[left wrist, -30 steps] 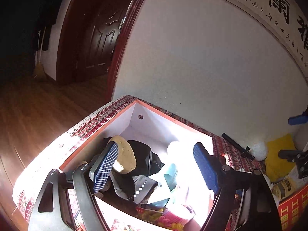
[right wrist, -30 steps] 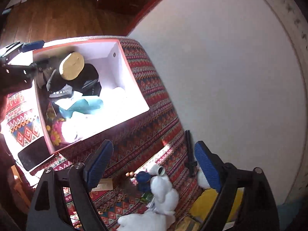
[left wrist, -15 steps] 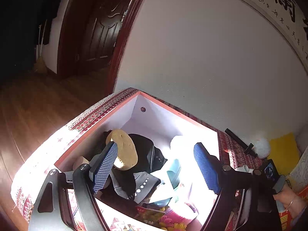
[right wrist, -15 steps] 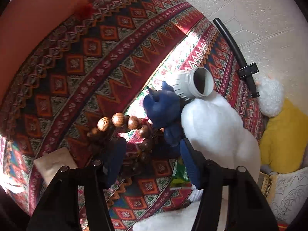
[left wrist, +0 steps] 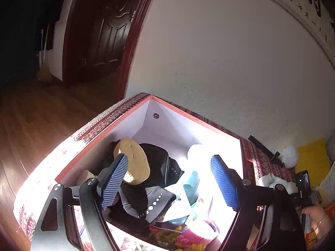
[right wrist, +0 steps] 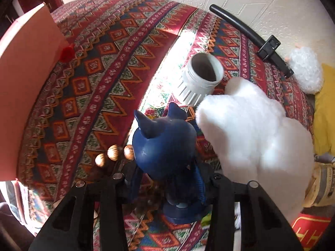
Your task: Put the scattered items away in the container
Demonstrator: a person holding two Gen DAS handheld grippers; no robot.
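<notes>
The container is an orange-rimmed white box (left wrist: 178,110) on a patterned cloth, holding a tan disc (left wrist: 134,161), black items and packets. My left gripper (left wrist: 167,182) hovers open and empty over the box. In the right wrist view, my right gripper (right wrist: 167,186) has closed around a dark blue figurine (right wrist: 165,148) standing on the cloth; its fingers are mostly hidden behind the figurine. Wooden beads (right wrist: 114,153) lie just left of the figurine. The box's orange wall (right wrist: 25,87) is at the left.
A white plush toy (right wrist: 255,133) presses against the figurine's right side. A white plastic jar (right wrist: 199,79) lies on its side behind it. A black rod (right wrist: 249,35) lies along the wall. A yellow cloth (right wrist: 324,108) and a white puff (right wrist: 305,71) are at the right.
My right gripper has moved down and in onto the blue figurine and narrowed its jaws around it. My left gripper has stayed open over the box, drifting slightly.
</notes>
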